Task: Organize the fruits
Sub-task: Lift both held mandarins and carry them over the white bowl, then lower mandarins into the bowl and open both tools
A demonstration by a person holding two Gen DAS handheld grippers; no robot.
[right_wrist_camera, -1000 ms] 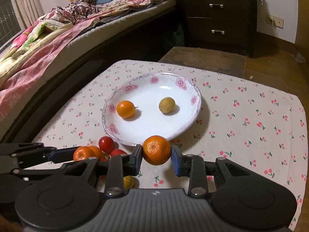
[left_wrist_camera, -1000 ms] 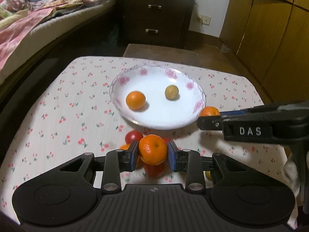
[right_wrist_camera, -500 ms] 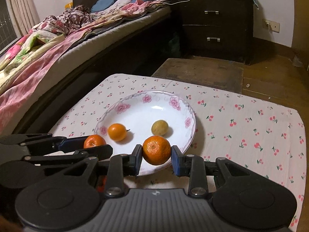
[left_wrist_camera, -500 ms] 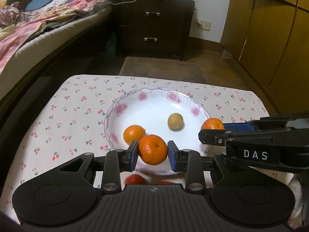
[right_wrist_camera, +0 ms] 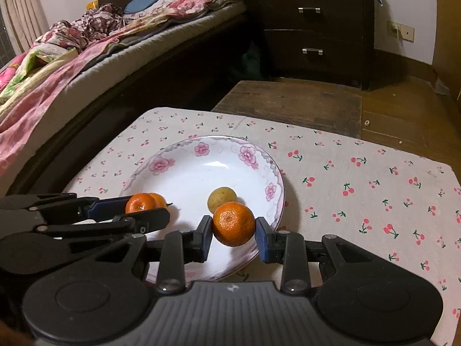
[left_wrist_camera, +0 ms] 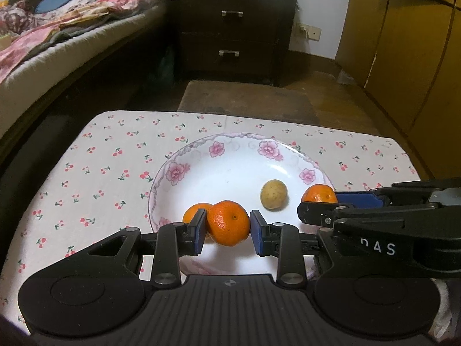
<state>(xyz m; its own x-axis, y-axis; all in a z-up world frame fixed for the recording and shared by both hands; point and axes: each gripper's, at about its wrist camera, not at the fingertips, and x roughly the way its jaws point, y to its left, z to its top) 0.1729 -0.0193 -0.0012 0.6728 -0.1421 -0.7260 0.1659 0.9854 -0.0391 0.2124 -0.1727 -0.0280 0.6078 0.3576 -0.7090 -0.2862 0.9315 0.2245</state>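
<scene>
While angled downward, both hand-held grippers clamp tangerines, over plate [left_wrist_camera: 230, 170].

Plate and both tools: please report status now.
Left tool and right tool: each shut on a mandarin, over plate. Plate holds one orange fruit, one yellowish. Nothing blocking.

We only glimpse the small orange fruit on the plate [left_wrist_camera: 193, 212], half hidden behind the left gripper's [left_wrist_camera: 228, 227] held mandarin [left_wrist_camera: 228, 222].

Plate [left_wrist_camera: 288, 161] glossy glazed ceramic; tablecloth [left_wrist_camera: 115, 155] matt printed cloth; mandarin [left_wrist_camera: 228, 226] dimpled, shiny; nightstand [left_wrist_camera: 230, 28] dark wood.
</scene>
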